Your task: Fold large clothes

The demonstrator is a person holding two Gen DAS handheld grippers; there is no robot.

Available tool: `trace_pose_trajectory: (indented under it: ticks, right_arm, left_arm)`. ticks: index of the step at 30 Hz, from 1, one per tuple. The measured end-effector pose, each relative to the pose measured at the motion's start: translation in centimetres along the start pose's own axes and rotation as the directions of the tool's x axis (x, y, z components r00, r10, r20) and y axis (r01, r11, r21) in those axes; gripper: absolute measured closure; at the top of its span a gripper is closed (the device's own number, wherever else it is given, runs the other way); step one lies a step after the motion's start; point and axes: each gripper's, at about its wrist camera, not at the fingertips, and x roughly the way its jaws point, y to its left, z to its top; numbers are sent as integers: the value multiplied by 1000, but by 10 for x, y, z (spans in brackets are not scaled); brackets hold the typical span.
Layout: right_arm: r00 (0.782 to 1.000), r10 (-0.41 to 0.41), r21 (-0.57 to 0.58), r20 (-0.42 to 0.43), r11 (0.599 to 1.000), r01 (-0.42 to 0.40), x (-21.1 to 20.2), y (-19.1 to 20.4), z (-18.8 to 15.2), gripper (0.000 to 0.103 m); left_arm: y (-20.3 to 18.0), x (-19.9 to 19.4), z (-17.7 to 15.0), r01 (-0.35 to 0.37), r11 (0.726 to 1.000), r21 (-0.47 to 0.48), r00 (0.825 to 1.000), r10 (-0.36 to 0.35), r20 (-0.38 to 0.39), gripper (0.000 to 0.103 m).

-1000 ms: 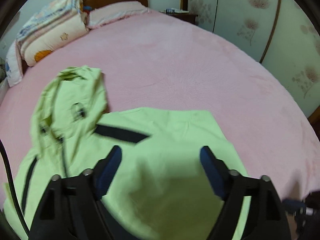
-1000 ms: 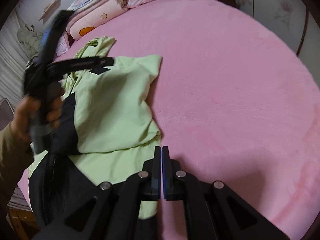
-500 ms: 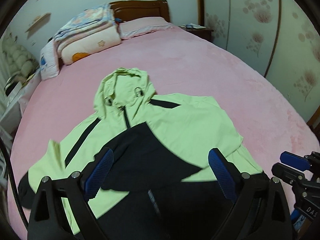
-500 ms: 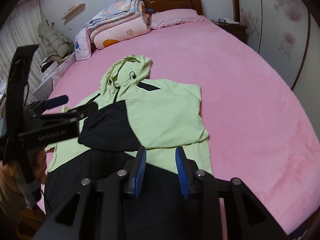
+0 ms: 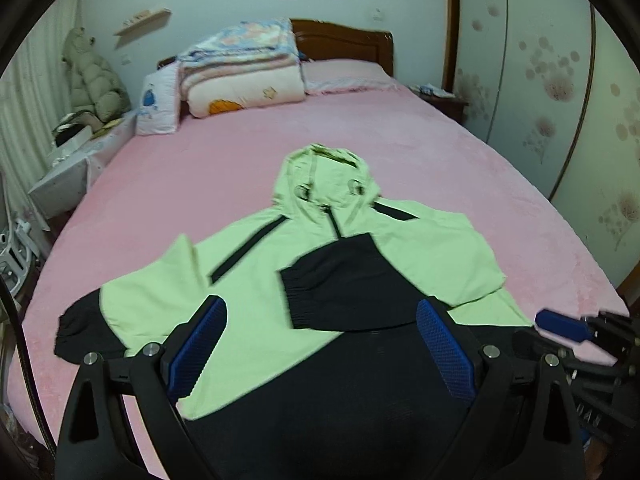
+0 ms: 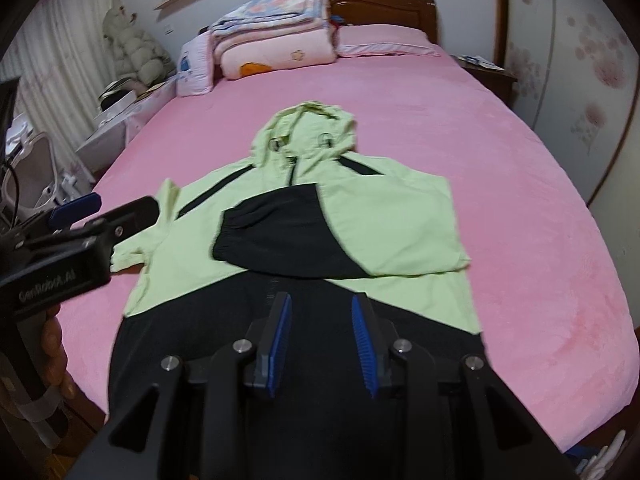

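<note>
Lying flat on the pink plush bed, the lime-green and black hooded jacket has its hood at 12 o'clock and one sleeve folded across its chest. The left gripper hangs above it, jaws wide and empty. The right gripper's jaws are opening, nothing between them.

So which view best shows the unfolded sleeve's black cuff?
Left wrist view: the light-green jacket's spread sleeve shows fully, ending in its black elastic cuff. In the right wrist view the left claw hides that cuff.
</note>
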Motion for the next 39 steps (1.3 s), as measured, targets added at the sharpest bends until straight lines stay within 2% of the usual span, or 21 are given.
trace_pose_trajectory:
  ticks: [2,9,11,13,16,20,24,27,28,32,34,36,39]
  right_arm:
    - [1000,10,-16,18,1000,-10,2,20,4,65]
    - [995,-5,-97,103,995,15,20,95,21,66]
    - [993,-2,-141,120,990,19,30,120,25,66]
    - [992,14,-193,125,981,11,42,149,29,66]
    - [992,47,-275,118,961,-13,60,192,33,66]
    - [989,108,-330,105,942,-67,87,241,35,66]
    - [987,115,-361,112,930,-68,123,281,40,66]
    - [989,124,-357,84,930,-86,152,297,44,66]
    - [990,123,-356,75,930,-89,159,301,45,66]
    - [990,139,-338,36,934,-119,185,315,46,66]
    - [989,149,-331,17,934,-135,194,318,43,66]
    - [988,152,-336,0,931,-143,201,320,39,66]
    - [985,171,-331,-26,928,-170,209,319,35,66]
  left_arm:
    - [25,-9,-9,-23,1000,-4,1000,24,21,8]
    - [126,-13,-38,-88,993,-82,996,88,-4,8]
    - [161,-7,-47,-112,986,-126,994,111,-19,8]
    - [196,0,-60,-101,978,-184,995,95,-39,8]
    - [246,17,-80,-117,957,-267,992,101,-71,8]
    - [311,44,-109,-130,913,-387,989,95,-110,8]
    - [371,72,-141,-130,841,-524,988,66,-139,8]
    - [410,93,-165,-144,769,-623,985,53,-162,8]
    - [421,100,-173,-150,742,-653,984,50,-169,8]
    - [462,125,-208,-146,606,-782,986,21,-167,13]
    - [475,132,-220,-123,555,-822,990,12,-139,15]
    - [482,140,-228,-105,526,-844,993,14,-115,15]
    - [487,150,-230,-95,514,-852,995,32,-91,15]
